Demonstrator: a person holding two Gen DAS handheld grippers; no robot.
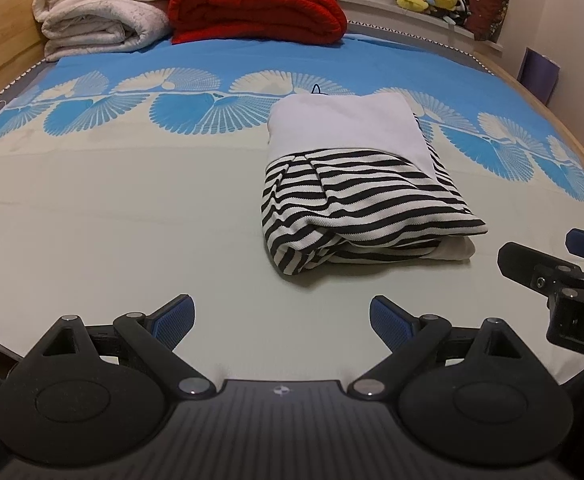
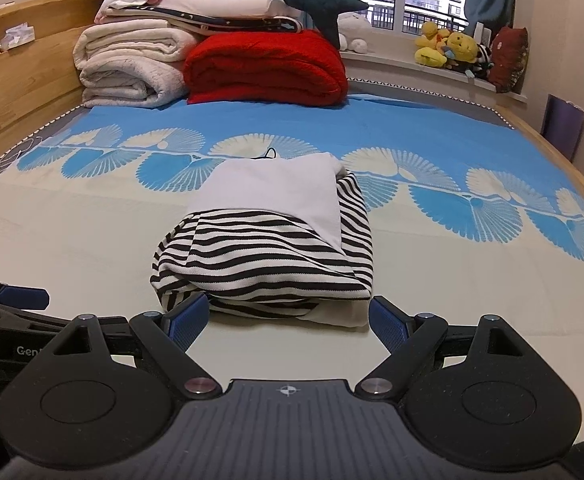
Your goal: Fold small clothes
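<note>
A small garment (image 1: 355, 184) lies folded into a compact bundle on the bed, black-and-white striped below and plain white on top. In the right wrist view the garment (image 2: 268, 240) sits straight ahead. My right gripper (image 2: 288, 320) is open, its blue fingertips (image 2: 186, 318) level with the bundle's near edge, gripping nothing. My left gripper (image 1: 282, 320) is open too, on the pale sheet short of the bundle and a little to its left. The right gripper (image 1: 547, 260) shows at the left view's right edge.
The bed sheet (image 1: 112, 220) is pale near me and blue with a fan pattern farther off. Folded white blankets (image 1: 104, 12) and a red blanket (image 1: 256, 8) are stacked at the head. Plush toys (image 2: 447, 48) sit on the windowsill. A wooden bed frame (image 2: 16, 64) runs along the left.
</note>
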